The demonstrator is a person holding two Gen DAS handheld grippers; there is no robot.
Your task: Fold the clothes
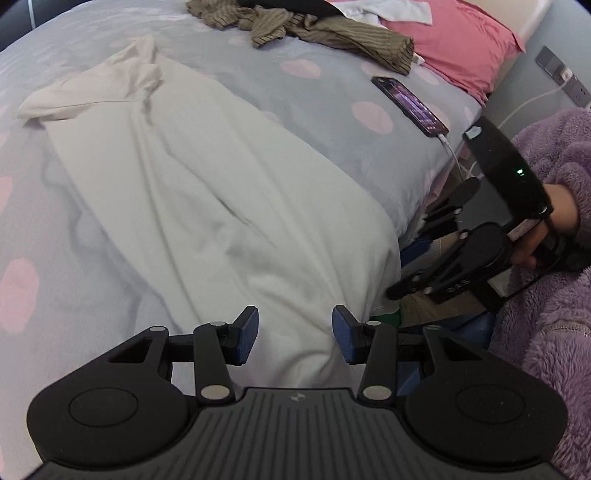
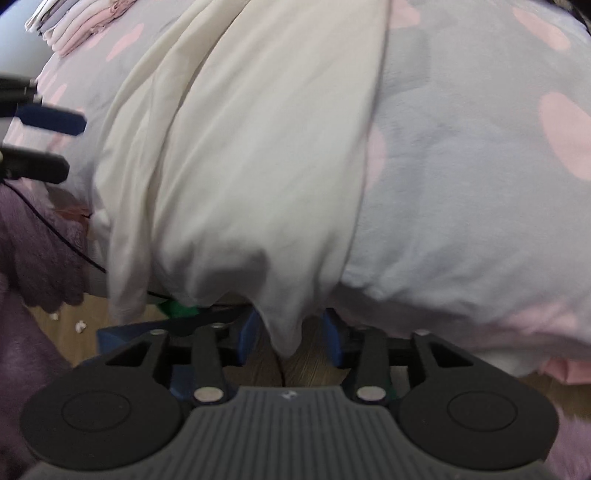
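I see white garment (image 1: 192, 192) running lengthwise away on bed (image 1: 332, 110); right gripper (image 2: 290, 338) part-open around its hanging hem, left gripper (image 1: 295, 338) part-open, empty, above.

Fluffy purple sleeve (image 1: 554, 155); black gripper (image 1: 294, 334) with 2 blue pads.

white garment laid along the bed

a long white garment (image 1: 207, 206) lies stretched out and wrinkled, sleeves bunched at its far end, its near hem (image 2: 284, 325) drooping over the mattress edge; a crumpled brown striped garment (image 1: 314, 31) lies beyond it
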